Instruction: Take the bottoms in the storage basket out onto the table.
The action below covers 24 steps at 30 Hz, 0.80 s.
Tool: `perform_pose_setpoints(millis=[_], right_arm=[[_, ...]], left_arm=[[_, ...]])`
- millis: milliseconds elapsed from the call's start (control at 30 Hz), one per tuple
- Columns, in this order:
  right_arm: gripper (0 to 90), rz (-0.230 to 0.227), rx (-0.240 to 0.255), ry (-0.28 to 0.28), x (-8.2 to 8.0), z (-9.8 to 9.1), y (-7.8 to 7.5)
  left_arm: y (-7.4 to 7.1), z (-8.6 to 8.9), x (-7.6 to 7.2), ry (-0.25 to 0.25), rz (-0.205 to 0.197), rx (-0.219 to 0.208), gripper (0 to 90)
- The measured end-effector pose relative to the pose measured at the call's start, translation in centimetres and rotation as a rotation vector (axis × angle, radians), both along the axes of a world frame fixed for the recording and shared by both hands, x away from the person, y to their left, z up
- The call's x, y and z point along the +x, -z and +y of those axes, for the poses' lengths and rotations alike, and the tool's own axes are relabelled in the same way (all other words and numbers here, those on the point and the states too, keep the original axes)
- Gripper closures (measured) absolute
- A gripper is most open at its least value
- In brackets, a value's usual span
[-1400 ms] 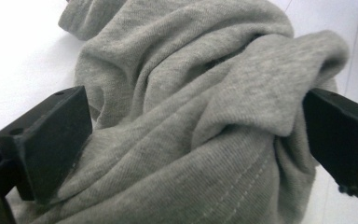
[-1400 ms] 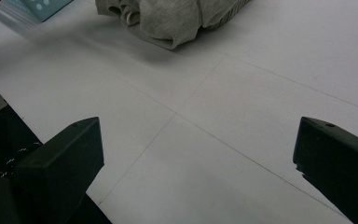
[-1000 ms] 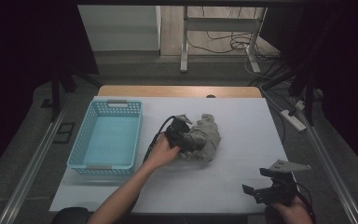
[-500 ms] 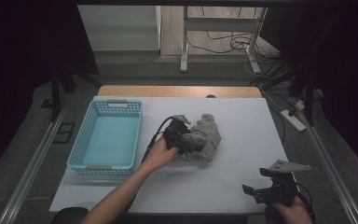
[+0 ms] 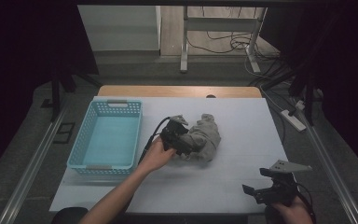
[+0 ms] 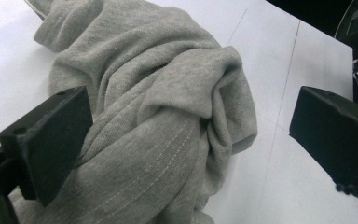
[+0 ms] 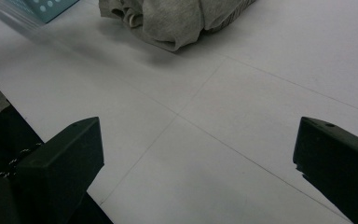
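- Nothing much has shifted since the earlier frames: our left gripper (image 5: 179,136) still sits at the near-left edge of the grey garment (image 5: 204,136), and our right gripper (image 5: 272,186) still waits at the near-right corner of the desk (image 5: 242,121).
- At the left, the blue basket (image 5: 103,161) stands bare inside, so we judge the work barely begun: the garment is not yet lifted or moved, and everything past the grasp is left.
- In the middle, the garment lies crumpled on the desk, just right of the basket and apart from it.
- In the left gripper view our jaws stand wide apart, one jaw against a fold of the garment (image 6: 168,116), the other off over bare desk; nothing is clamped yet.
- At the right, our other jaws are spread wide too, holding nothing, over bare desk well clear of the garment (image 7: 177,18).
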State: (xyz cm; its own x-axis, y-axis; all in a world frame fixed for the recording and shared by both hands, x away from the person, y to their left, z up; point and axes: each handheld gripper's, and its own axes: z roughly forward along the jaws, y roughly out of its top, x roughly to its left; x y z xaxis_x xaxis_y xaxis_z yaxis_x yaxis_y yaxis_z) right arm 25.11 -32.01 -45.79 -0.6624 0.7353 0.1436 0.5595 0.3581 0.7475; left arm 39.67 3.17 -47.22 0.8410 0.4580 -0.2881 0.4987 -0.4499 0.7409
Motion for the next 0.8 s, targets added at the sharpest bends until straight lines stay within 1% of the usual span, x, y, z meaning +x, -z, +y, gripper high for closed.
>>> perform_pose_setpoints(millis=[133,233,433,533,667,800], right_arm=[[2.0,-0.003,0.002,0.000,0.0,0.0,0.0],[2.0,-0.005,0.001,0.001,0.0,0.0,0.0],[2.0,-0.006,0.004,0.001,-0.1,0.0,0.0],[2.0,-0.007,0.006,0.002,-0.1,-0.1,0.0],[2.0,-0.008,0.006,0.002,-0.1,-0.1,0.0],[2.0,-0.011,0.005,0.003,-0.1,-0.1,0.0]], left_arm=[[-0.4,0.3,-0.2,0.000,0.001,0.004,0.6],[-0.7,0.5,-0.4,-0.002,0.007,-0.002,0.6],[-1.2,1.0,-0.7,0.000,0.002,-0.006,0.5],[-1.4,1.2,-0.8,0.001,-0.003,-0.004,0.6],[-1.4,1.4,-0.9,0.000,0.001,-0.007,0.6],[-1.5,1.6,-1.0,0.001,-0.004,0.003,0.8]])
